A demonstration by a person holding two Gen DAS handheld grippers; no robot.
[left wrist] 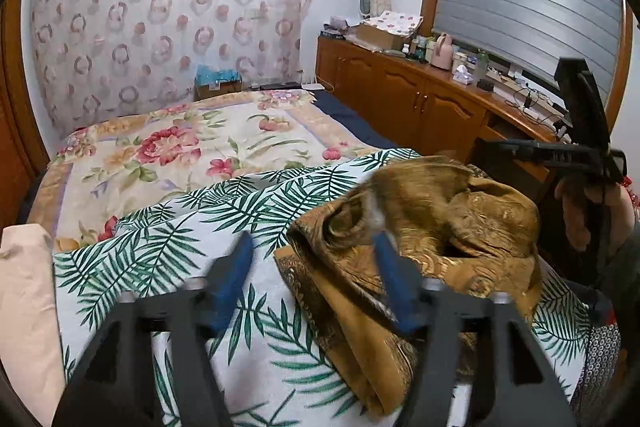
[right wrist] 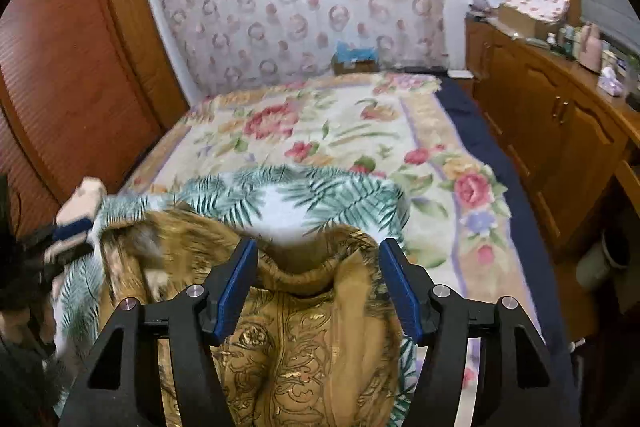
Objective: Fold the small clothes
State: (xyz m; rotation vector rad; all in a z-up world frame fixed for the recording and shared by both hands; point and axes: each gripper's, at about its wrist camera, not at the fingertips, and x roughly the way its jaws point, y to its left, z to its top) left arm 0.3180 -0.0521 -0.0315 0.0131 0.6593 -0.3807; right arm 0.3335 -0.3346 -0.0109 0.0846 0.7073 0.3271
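Observation:
A small golden-brown garment with an ornate gold pattern [left wrist: 424,239] lies crumpled on a white cloth with green palm leaves [left wrist: 168,251], on the bed. My left gripper [left wrist: 312,259] is open; its right finger lies over the garment's left edge. In the right wrist view the garment [right wrist: 296,339] fills the space below my right gripper [right wrist: 316,263], which is open and hovers above its bunched edge. The right gripper also shows in the left wrist view [left wrist: 576,155], held above the garment's right side. The palm cloth [right wrist: 320,195] lies beyond.
A floral bedspread [left wrist: 192,147] covers the bed behind. A folded pale pink cloth [left wrist: 24,287] lies at the left. A wooden cabinet [left wrist: 420,99] with bottles and boxes runs along the right. A wooden wardrobe [right wrist: 68,59] stands on the left.

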